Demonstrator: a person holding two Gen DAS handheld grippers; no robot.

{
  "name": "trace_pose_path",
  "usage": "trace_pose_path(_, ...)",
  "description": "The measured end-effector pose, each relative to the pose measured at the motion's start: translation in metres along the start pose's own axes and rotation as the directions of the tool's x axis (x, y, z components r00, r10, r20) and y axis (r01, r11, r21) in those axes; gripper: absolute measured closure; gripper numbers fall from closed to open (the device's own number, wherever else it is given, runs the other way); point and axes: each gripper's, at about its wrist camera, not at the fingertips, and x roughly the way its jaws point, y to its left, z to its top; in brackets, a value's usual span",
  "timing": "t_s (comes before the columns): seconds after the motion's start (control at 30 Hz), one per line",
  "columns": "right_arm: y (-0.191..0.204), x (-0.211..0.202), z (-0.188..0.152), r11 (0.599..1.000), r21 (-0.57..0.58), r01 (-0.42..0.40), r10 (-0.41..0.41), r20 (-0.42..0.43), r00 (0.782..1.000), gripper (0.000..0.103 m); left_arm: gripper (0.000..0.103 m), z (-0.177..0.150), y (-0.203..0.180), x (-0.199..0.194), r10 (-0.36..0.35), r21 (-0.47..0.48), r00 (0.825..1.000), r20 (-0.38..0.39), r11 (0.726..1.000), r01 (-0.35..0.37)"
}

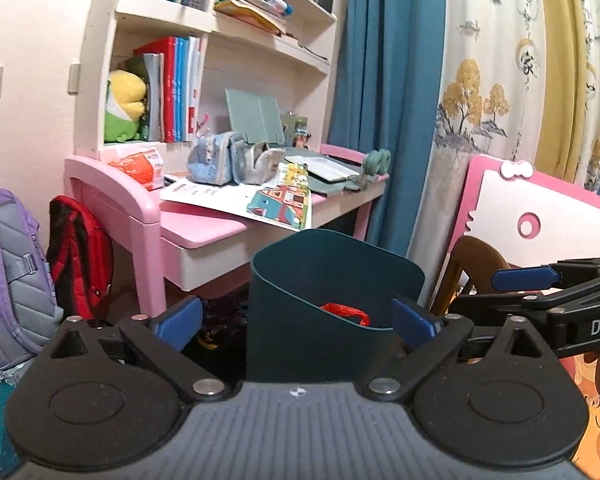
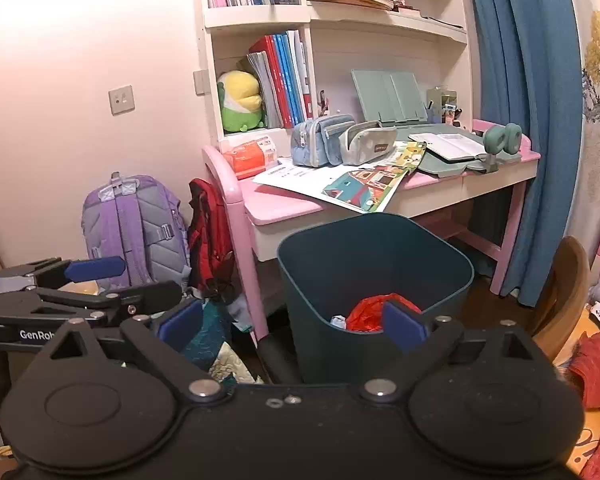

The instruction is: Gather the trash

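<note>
A dark teal trash bin (image 1: 332,276) stands on the floor in front of the pink desk. A crumpled red plastic bag (image 1: 346,312) lies inside it. The right wrist view looks into the bin (image 2: 380,248) and shows the red bag (image 2: 366,312) beside a scrap of white paper (image 2: 339,322). My left gripper (image 1: 296,320) is open just before the bin's near wall, its blue pads wide apart and empty. My right gripper (image 2: 292,322) is open too, with nothing between its pads. Each gripper shows from the side in the other's view: the right gripper (image 1: 540,280), the left gripper (image 2: 80,280).
The pink desk (image 2: 284,212) holds papers, pencil cases and an orange packet (image 2: 250,156). A purple backpack (image 2: 134,228) and a red bag (image 2: 210,232) sit left of it. A wooden chair (image 2: 564,280) and blue curtain (image 2: 520,120) are to the right.
</note>
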Motion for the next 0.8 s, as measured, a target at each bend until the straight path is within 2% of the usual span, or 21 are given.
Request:
trace_pose_path(0.17, 0.001, -0.01, 0.001, 1.0, 0.012, -0.004, 0.004, 0.017, 1.0, 0.002, 0.001, 0.002, 0.006, -0.006, 0.01, -0.033, 1.0, -0.017, 0.999, -0.01)
trace_pose_path(0.8, -0.015, -0.04, -0.001, 0.998, 0.05, 0.028, -0.031, 0.051, 0.998, 0.0, 0.001, 0.011, -0.013, -0.015, -0.078, -0.016, 0.997, -0.002, 0.997, 0.078)
